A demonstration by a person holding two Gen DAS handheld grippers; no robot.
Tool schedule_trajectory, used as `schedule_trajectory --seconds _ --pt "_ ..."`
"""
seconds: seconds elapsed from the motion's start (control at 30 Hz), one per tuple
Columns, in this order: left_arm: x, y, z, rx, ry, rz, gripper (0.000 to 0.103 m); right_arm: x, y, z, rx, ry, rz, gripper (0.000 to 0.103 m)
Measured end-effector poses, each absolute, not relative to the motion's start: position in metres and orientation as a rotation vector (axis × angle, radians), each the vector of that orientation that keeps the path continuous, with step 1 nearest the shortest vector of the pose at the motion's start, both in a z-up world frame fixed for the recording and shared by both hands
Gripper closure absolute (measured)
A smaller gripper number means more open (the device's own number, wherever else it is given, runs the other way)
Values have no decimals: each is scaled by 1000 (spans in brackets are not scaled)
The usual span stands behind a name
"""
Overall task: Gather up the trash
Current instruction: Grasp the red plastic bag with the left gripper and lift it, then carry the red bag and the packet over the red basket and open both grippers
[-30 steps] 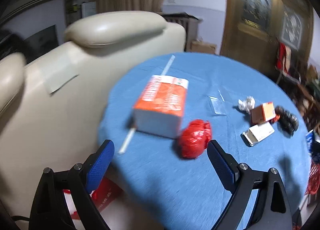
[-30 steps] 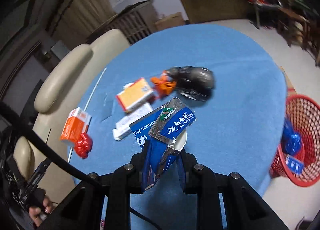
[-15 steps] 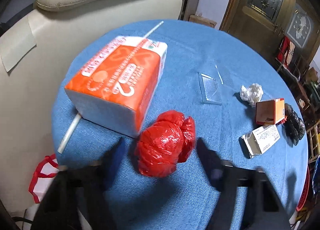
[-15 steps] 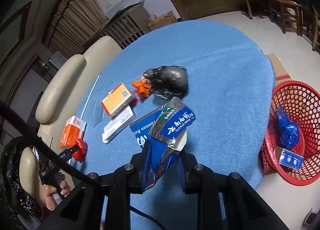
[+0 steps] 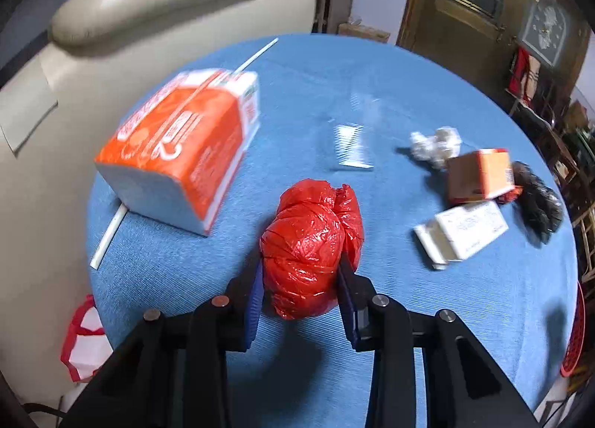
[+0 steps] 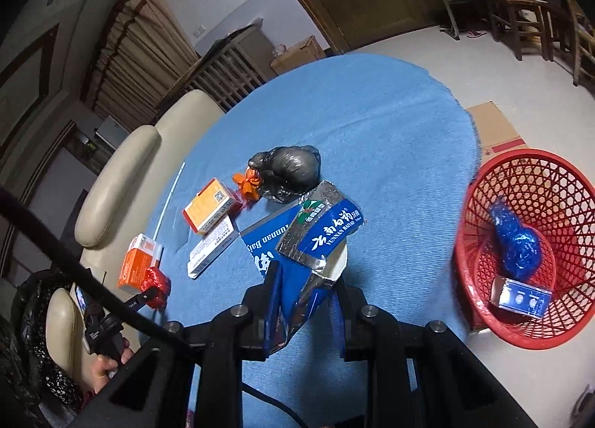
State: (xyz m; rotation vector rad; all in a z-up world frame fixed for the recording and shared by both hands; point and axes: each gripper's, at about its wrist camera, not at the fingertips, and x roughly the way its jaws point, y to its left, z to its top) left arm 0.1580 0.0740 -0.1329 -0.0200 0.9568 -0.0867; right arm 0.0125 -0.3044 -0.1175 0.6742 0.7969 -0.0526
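Left tool (image 5: 300, 281) tilted down, closing onto red bag (image 5: 310, 247); right tool (image 6: 305, 288) clamps blue carton (image 6: 316, 238)

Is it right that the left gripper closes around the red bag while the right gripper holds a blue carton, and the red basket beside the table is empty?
Not quite: the basket is not empty. The right wrist view shows a blue bag and a small box in it. The rest holds: the left gripper closes around the red bag, and the right gripper holds the blue carton.

right tool (image 6: 305, 290) | clamps blue carton (image 6: 316, 238) | red basket (image 6: 479, 212) near
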Motion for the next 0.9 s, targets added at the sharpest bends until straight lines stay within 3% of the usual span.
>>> schedule_trajectory --seconds 0.5,0.9 --pt "68 -40 -13 266 610 -124 65 -30 -333 -98 709 691 -72 78" --pt "13 -97 28 333 506 -220 65 -81 -368 -89 742 604 -116 78"
